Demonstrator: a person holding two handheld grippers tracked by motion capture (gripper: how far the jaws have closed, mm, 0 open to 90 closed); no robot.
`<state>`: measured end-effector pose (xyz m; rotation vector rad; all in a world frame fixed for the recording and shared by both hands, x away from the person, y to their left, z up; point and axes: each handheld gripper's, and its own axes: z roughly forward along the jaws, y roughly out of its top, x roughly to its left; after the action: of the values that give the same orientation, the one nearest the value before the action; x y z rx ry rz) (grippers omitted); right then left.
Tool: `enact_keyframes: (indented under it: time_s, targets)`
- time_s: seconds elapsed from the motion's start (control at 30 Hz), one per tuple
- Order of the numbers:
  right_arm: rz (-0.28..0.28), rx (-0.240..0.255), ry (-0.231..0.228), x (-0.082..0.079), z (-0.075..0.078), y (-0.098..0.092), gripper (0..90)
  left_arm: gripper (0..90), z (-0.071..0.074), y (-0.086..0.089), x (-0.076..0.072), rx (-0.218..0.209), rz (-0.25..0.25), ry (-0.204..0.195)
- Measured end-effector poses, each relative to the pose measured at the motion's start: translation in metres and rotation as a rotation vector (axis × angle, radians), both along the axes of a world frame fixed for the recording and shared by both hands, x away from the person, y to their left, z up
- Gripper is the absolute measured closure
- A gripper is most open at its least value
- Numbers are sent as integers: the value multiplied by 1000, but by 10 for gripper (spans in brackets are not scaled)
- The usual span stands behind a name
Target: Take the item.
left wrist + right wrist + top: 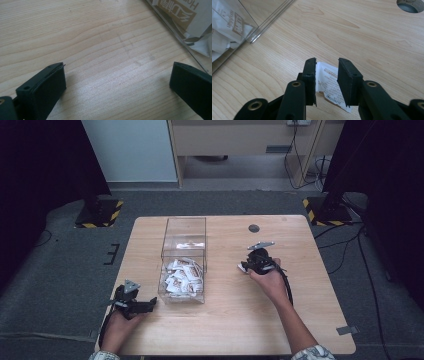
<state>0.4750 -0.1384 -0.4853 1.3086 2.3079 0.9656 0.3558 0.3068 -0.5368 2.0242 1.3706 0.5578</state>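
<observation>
The right gripper (327, 75) stood narrowly parted over a white packet (329, 86) lying flat on the table (374, 40), its long axis running along the jaws. The left gripper (117, 82) gaped wide, holding nothing.

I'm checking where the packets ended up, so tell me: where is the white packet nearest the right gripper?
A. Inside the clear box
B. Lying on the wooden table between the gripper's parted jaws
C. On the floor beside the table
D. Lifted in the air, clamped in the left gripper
B: in the right gripper view the white packet lies flat on the wooden table between the parted jaws of the right gripper, outside the clear box.
</observation>
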Motion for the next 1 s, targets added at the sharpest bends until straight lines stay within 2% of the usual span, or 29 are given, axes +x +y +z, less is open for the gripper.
enact_keyframes:
  time_s: [0.3, 0.47, 0.77, 1.0]
  targets:
    - [2, 26, 0, -4, 6, 2, 543, 0, 0, 0, 0, 0, 0, 0]
    - [-12, 35, -13, -6, 9, -1, 398, 0, 0, 0, 0, 0, 0, 0]
    - [-50, 67, -55, -14, 17, -11, 197, 0, 0, 0, 0, 0, 0, 0]
    - [-48, 67, -66, -27, 21, -19, 93, 0, 0, 0, 0, 0, 0, 0]
